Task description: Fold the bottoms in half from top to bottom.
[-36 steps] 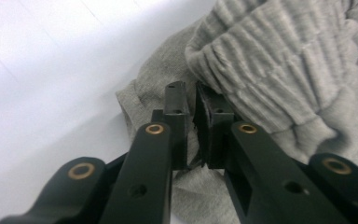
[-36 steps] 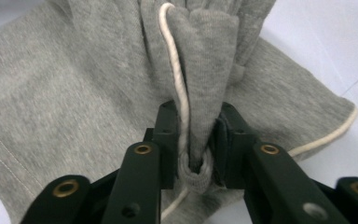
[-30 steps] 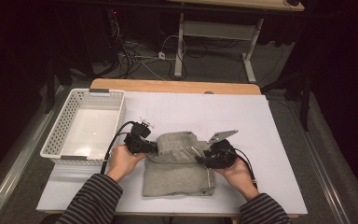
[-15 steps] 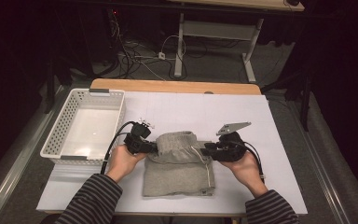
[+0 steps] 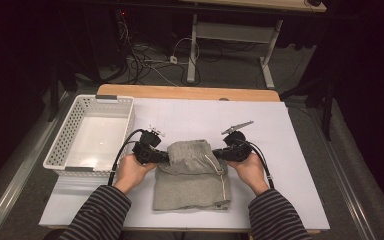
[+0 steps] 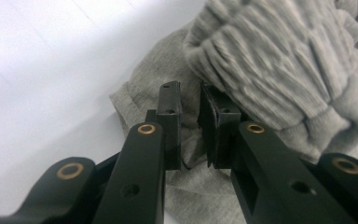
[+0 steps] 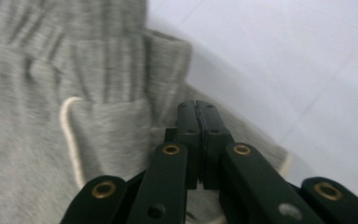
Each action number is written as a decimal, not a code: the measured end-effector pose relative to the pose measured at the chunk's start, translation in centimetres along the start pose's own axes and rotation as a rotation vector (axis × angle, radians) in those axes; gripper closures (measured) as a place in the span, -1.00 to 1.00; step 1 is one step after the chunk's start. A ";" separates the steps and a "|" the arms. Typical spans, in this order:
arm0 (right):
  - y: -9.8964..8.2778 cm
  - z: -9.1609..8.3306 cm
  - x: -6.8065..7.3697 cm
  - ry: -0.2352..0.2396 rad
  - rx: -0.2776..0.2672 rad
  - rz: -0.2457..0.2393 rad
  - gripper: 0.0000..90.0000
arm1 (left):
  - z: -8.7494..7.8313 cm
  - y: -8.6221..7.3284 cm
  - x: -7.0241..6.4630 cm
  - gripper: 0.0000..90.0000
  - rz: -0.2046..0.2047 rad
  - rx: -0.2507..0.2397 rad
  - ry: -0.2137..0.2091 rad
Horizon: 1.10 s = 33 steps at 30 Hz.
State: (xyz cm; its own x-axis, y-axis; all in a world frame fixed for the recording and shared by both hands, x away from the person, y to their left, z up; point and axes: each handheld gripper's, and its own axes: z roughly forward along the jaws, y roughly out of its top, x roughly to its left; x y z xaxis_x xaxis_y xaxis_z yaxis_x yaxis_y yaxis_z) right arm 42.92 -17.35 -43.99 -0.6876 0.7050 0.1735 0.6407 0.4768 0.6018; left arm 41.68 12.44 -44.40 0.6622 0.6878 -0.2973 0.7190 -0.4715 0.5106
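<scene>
While the grey sweatpants (image 5: 192, 175) lie folded on the bench (image 5: 290, 150), the left gripper (image 5: 161, 156) has its fingers narrowly parted, seemingly pinching a fold. The right gripper (image 5: 221, 154) has just closed fully at the right edge, apparently on nothing.

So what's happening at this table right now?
A person in striped sleeves is folding a grey garment on a white table, a gripper in each hand. The left gripper sits at the garment's left edge with a small gap between its jaws and fabric in that gap. The right gripper is at the right edge; its jaws have just been closing and now meet, though whether cloth is pinched between them is unclear. The upper part of the garment is bunched up between the two. A white basket stands to the left.
</scene>
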 end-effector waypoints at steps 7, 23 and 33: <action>-0.6 -1.1 1.2 0.021 -0.032 -0.058 0.96 | -0.7 -0.4 -1.1 0.69 0.043 -0.014 -0.007; -4.5 -3.0 3.5 0.078 -0.063 -0.135 0.91 | -0.7 -3.6 -3.6 0.65 0.133 0.014 -0.019; -5.0 -4.1 3.7 0.011 -0.122 -0.138 0.86 | -2.1 -3.4 -3.2 0.34 0.114 -0.057 0.052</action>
State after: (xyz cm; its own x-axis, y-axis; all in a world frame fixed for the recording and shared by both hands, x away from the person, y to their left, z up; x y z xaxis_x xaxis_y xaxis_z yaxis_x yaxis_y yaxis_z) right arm 35.73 -19.27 -43.12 -0.7705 0.6310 0.0906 0.4939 0.5010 0.7106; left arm 36.64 13.03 -43.48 0.7257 0.6603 -0.1932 0.6259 -0.5170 0.5839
